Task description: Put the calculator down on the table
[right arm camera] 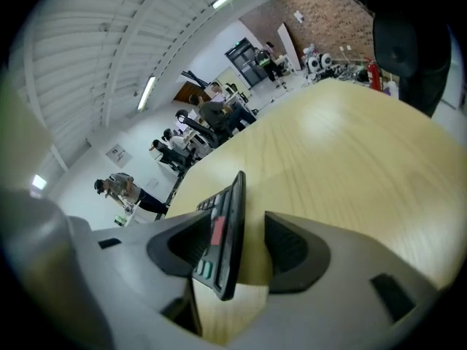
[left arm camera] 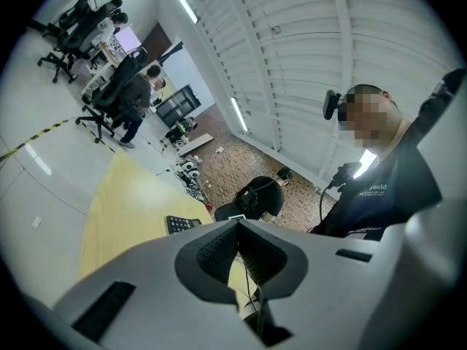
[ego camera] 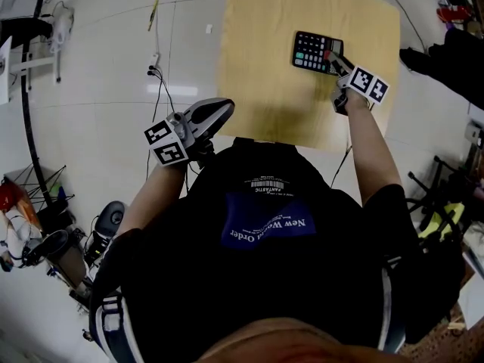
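**Person, two grippers, one calculator: status at the surface**

1. Person's torso (ego camera: 265, 278), dark shirt, fills the near field of the head view.
2. Left gripper (ego camera: 219, 112): held off the surface's near left corner, over the floor. Jaws are pressed together with nothing between them.
3. Right gripper (ego camera: 338, 61): reached out over the surface. Jaws are apart with the calculator (ego camera: 311, 51) standing between them. One pad is against its keypad face, and a clear gap shows behind its back, so it is not clamped.
4. Calculator: keys up, on or just over the far right part of the wooden surface (ego camera: 287, 21). Its near end seems slightly raised.

Judgement: this fits either a release as the calculator settles or a grasp about to close. Either way the near end must not be dragged or tipped.
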Motion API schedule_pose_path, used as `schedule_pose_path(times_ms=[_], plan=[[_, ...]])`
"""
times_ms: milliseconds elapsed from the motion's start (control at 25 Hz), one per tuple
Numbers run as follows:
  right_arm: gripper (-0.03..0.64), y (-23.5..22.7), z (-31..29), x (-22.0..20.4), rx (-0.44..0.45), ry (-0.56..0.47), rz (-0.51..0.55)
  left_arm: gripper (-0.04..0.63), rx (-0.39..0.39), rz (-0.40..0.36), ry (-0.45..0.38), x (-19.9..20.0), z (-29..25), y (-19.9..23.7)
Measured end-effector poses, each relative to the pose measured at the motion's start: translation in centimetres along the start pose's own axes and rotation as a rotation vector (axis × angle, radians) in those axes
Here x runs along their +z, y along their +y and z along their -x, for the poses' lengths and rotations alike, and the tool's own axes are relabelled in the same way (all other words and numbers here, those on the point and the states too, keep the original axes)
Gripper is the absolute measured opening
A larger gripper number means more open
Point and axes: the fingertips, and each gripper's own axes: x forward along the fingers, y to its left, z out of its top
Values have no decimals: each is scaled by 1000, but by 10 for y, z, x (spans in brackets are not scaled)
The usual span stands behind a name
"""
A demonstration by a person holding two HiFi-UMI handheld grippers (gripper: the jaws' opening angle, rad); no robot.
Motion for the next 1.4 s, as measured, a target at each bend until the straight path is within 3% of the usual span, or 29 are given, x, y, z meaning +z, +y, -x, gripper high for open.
schedule_pose_path(times_ms=[80,160,280,400,520,640,680,840,920,1160,1400], plan=[[244,-2,7,8,-20,-30,20,6,2,-3,-4,-1,0,2],[245,3,24,20,-13,-93,49,6,0,-13,-11,1,0,3],[245,42,72,38,122,-189,74,6,-5,-54,-33,14,2,-10],[244,91,132,71,280,-281,130,6,-21,-133,-87,52,0,-25],[157,136,188,110,413,-369,214,6,-42,-245,-146,101,-16,-45],[-1,179,246,118,476,-424,341,6,-48,-361,-161,122,-23,-78],[-12,192,262,117,488,-438,377,6,-42,-392,-160,127,-23,-87],[-12,223,299,104,482,-448,487,6,-4,-482,-160,140,-25,-113],[-12,227,305,93,469,-426,490,6,0,-511,-161,137,-25,-122],[-15,217,299,49,453,-356,496,6,2,-460,-168,110,-24,-133],[-15,231,296,43,447,-346,581,6,-11,-486,-170,112,-17,-141]])
